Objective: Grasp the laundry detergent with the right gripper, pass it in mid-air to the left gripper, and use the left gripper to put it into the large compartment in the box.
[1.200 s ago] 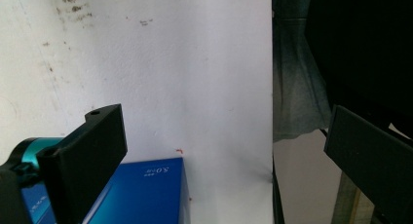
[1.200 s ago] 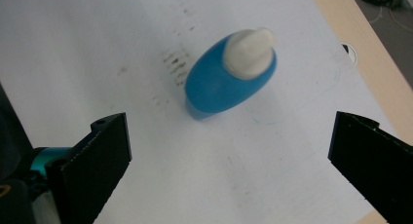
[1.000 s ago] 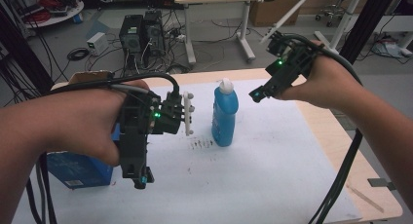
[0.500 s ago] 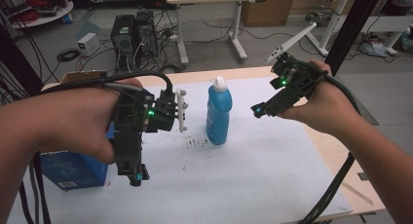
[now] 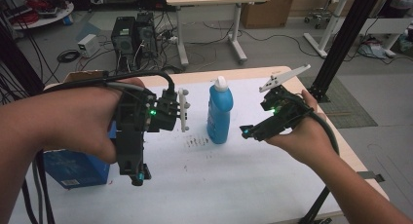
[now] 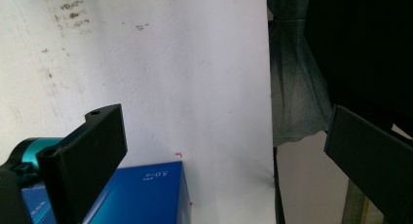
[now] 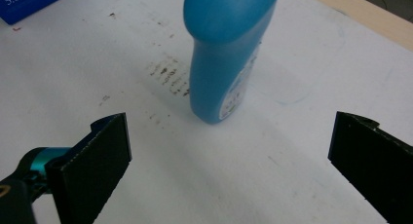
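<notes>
Your right claw [image 5: 249, 131] is wide open and empty, hanging just off the right side of the tall blue plastic bottle with the white cap [image 5: 219, 109], which stands upright mid-surface on the white sheet. In the right gripper view the bottle [image 7: 221, 58] sits between the jaws but farther out, so I'd push forward until the waist is properly centred, keep the jaws level, and close below the bulge so it can't tip or squirt out. It's a tall, narrow thing, so squeeze slowly.

Your left claw [image 6: 219, 151] is open too, pointing down near the blue cardboard box [image 5: 75, 168] at the white-covered surface's [image 5: 253, 185] left edge.

Writing: the box top [image 6: 141, 197] shows "5.0" plus some characters I can't read. The bottle label is too small to make out.
</notes>
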Action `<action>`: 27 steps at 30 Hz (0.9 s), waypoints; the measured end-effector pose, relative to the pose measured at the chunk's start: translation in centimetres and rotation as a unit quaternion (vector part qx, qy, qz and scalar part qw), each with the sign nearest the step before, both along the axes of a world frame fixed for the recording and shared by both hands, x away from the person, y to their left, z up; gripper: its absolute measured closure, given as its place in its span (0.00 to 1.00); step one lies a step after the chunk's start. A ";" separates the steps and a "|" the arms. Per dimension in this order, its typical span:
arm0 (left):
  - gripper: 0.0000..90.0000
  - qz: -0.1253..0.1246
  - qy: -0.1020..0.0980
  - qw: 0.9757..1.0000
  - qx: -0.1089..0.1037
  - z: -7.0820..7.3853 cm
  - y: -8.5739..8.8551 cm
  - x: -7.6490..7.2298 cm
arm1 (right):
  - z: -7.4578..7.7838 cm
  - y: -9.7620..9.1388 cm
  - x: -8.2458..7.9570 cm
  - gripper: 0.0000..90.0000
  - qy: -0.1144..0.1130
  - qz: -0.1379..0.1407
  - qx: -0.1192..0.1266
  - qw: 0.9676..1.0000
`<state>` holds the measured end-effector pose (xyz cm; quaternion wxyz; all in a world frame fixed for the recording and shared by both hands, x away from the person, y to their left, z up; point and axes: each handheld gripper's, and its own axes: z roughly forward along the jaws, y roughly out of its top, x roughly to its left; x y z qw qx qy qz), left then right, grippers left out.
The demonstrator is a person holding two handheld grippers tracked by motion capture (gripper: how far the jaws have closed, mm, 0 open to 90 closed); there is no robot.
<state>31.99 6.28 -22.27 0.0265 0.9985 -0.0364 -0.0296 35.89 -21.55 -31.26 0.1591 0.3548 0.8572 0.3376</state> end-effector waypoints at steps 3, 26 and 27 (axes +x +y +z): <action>0.02 0.002 -0.001 1.000 -0.001 0.0 0.2 0.0 | -1.1 0.7 0.1 0.01 -0.001 -0.004 0.008 1.000; 0.02 0.011 -0.004 1.000 -0.001 0.0 1.3 0.1 | -6.6 4.7 2.2 0.01 -0.024 -0.082 0.072 0.994; 0.02 0.012 -0.003 1.000 -0.001 -0.1 1.3 0.1 | -6.8 4.8 2.3 0.01 -0.026 -0.085 0.072 0.993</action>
